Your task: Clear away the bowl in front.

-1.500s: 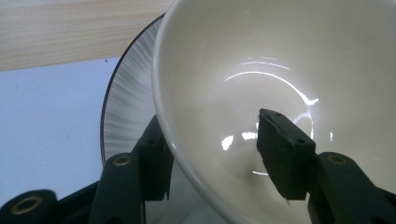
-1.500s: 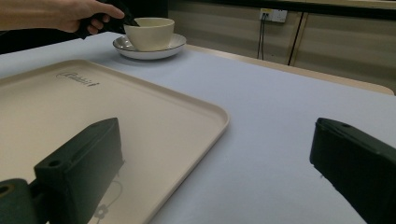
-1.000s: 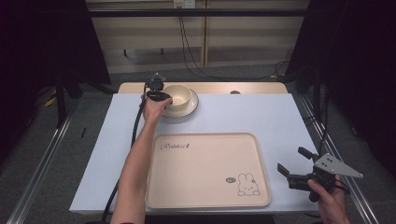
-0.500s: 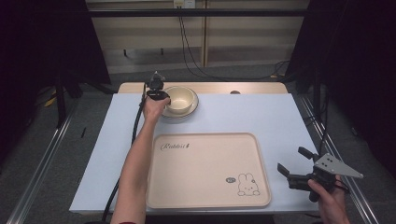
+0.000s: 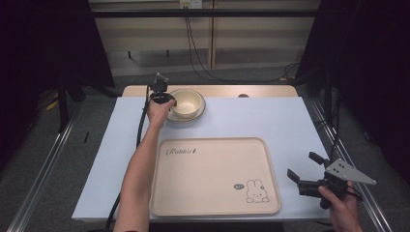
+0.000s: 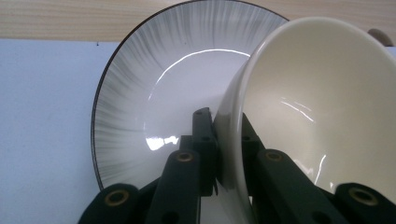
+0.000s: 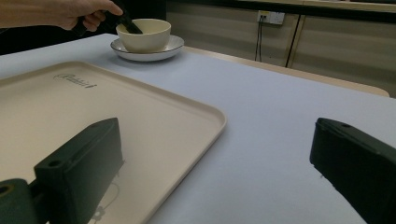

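A cream bowl (image 5: 188, 101) stands on a grey-rimmed white plate (image 5: 199, 115) at the far middle of the table. My left gripper (image 5: 173, 102) is shut on the bowl's left rim: in the left gripper view one jaw is outside the wall and the other inside the bowl (image 6: 322, 93), with the plate (image 6: 154, 79) behind. The bowl looks slightly tilted on the plate. My right gripper (image 5: 302, 166) is open and holds nothing, low over the table at the near right, beside the tray. The right gripper view shows the bowl (image 7: 144, 33) and the left hand far off.
A large beige tray (image 5: 212, 169) with a rabbit print lies in the near middle of the pale blue tabletop (image 5: 251, 118). Its right edge is close to my right gripper. A wooden strip (image 5: 227, 90) runs along the table's far edge. A cable trails along the left forearm.
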`<state>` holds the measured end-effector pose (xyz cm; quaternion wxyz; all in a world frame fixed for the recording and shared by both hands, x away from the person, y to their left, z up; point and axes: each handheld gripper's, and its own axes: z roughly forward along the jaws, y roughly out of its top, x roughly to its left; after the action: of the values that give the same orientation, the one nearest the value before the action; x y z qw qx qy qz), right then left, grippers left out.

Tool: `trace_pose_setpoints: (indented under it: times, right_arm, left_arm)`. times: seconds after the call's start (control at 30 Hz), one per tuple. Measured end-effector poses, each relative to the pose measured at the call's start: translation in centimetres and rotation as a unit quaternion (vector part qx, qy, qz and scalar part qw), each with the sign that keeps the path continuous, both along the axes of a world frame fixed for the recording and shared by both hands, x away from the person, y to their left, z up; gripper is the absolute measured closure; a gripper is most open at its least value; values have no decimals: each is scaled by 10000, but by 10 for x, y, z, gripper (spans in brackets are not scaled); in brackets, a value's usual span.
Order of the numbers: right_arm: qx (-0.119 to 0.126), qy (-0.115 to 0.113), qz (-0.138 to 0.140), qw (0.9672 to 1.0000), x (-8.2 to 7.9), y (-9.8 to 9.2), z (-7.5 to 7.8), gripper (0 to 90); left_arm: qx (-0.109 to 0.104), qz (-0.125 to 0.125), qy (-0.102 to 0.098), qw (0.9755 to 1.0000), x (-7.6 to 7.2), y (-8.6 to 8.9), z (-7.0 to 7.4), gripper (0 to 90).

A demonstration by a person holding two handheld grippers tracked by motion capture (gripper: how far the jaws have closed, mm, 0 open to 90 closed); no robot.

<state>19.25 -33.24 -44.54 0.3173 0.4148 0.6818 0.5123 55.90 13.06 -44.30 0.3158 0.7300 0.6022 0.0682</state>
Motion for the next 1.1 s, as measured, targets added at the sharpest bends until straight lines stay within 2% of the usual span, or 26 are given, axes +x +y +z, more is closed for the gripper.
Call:
trace_pose_setpoints:
  times: [0.1, 0.23, 0.4, 0.6, 0.67, 0.83, 0.87, 0.97, 1.1]
  right_arm:
    - [4, 5, 7, 10000, 0, 0, 0, 22]
    - [16, 7, -29, 10000, 0, 0, 0, 22]
    - [26, 41, 5, 10000, 0, -1, 0, 21]
    - [87, 40, 40, 9999, 0, -1, 0, 5]
    - [82, 34, 49, 9999, 0, -1, 0, 5]
    - [91, 21, 38, 9999, 0, -1, 0, 5]
    - [97, 31, 65, 9999, -1, -1, 0, 5]
    - [87, 34, 65, 9999, -1, -1, 0, 5]
    - [94, 19, 64, 9999, -1, -1, 0, 5]
  left_arm:
    - [-13, 17, 38, 10000, 0, 1, 0, 837]
    - [-90, 207, -4, 9997, -2, 0, 0, 836]
    - [10, 65, 19, 10000, -2, 3, 1, 836]
    - [-147, 179, -87, 9997, -5, 3, 4, 835]
    - [-123, 78, -94, 9998, -5, 5, 6, 836]
    - [-194, 77, -119, 9997, -7, 5, 9, 836]
    - [-116, -8, -170, 9998, -7, 5, 11, 835]
    - [-113, -30, -176, 9998, -9, 4, 14, 835]
    - [-192, -62, -282, 9994, -11, 4, 19, 835]
